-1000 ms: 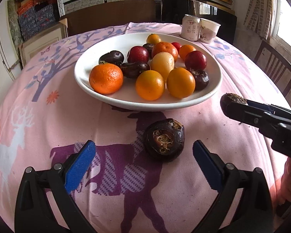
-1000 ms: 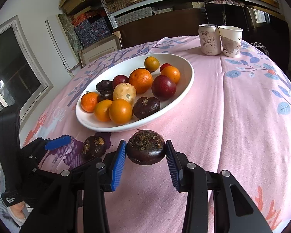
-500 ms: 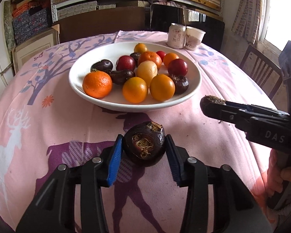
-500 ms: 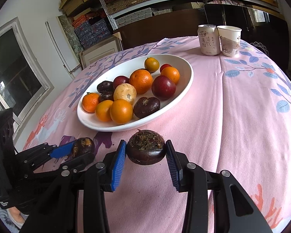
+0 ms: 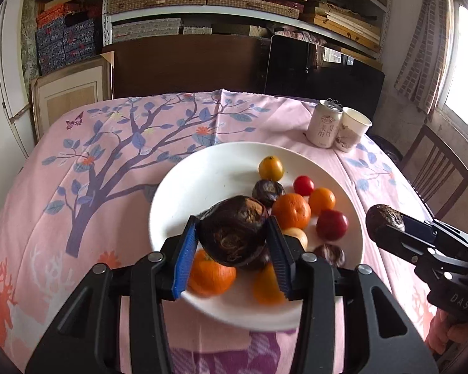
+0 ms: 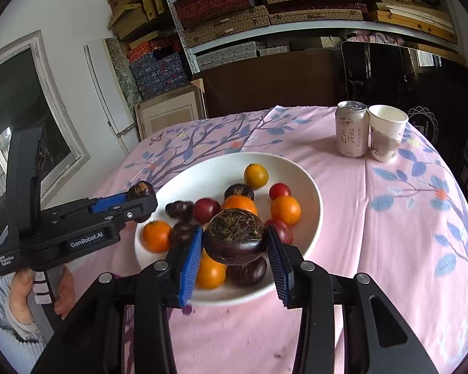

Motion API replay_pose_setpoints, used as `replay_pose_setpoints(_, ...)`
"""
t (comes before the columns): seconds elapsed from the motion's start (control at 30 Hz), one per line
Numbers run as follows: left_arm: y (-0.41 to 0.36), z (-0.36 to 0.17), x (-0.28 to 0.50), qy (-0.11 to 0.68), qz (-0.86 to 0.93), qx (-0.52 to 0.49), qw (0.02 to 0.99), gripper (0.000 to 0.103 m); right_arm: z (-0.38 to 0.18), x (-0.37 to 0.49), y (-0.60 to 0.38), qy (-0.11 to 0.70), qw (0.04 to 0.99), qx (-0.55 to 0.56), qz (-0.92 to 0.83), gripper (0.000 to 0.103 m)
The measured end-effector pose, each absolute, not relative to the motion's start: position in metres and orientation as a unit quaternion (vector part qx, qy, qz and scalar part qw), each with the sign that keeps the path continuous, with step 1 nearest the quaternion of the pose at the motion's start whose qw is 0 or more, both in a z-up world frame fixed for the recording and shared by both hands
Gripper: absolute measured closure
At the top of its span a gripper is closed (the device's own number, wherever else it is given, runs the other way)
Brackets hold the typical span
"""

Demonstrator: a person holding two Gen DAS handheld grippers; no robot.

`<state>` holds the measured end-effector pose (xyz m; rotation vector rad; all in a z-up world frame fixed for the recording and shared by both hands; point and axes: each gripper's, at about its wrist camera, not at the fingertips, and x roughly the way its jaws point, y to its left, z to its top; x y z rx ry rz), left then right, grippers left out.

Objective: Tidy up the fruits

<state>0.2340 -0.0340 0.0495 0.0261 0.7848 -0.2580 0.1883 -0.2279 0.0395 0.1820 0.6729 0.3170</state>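
My left gripper (image 5: pixel 232 243) clamps dark fruit (image 5: pixel 234 233); right gripper (image 6: pixel 234 246) clamps second dark fruit (image 6: pixel 235 237). Both above plate (image 5: pixel 202 174); can (image 6: pixel 352 132) at 1 o'clock.

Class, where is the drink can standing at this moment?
In both wrist views the drink can stands upright at the far right of the table, beside the paper cup, beyond the white plate.

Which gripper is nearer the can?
Right. The right gripper is at the plate's near side, facing the can; the left gripper sits beyond the plate's far-left rim.
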Motion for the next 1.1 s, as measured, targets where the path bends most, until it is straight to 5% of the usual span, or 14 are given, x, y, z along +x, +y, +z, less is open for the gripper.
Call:
replay_pose_setpoints(0.17,-0.037,0.031,0.284,0.396,-0.111,0.011,0.911,0.057,0.026,0.254,-0.212,0.360,0.916,0.096,0.152,0.062)
replay_pose_setpoints(0.3,-0.028,0.024,0.298,0.387,-0.101,-0.008,0.916,0.027,0.016,0.280,-0.209,0.370,0.913,0.090,0.146,0.051)
replay_pose_setpoints(0.47,-0.021,0.022,0.291,0.388,-0.090,-0.005,0.917,0.024,0.021,0.265,-0.218,0.356,0.916,0.117,0.145,0.047)
replay_pose_setpoints(0.57,-0.017,0.028,0.269,0.369,-0.067,0.000,0.927,0.008,0.026,0.241,-0.227,0.343,0.918,0.137,0.144,0.039)
replay_pose_setpoints(0.93,-0.016,0.025,0.158,0.345,-0.044,-0.001,0.937,0.005,0.012,0.122,-0.236,0.295,0.943,0.115,0.101,0.004)
replay_pose_setpoints(1.1,-0.024,0.024,0.127,0.336,-0.044,0.012,0.941,0.005,0.004,0.095,-0.235,0.299,0.947,0.097,0.074,0.004)
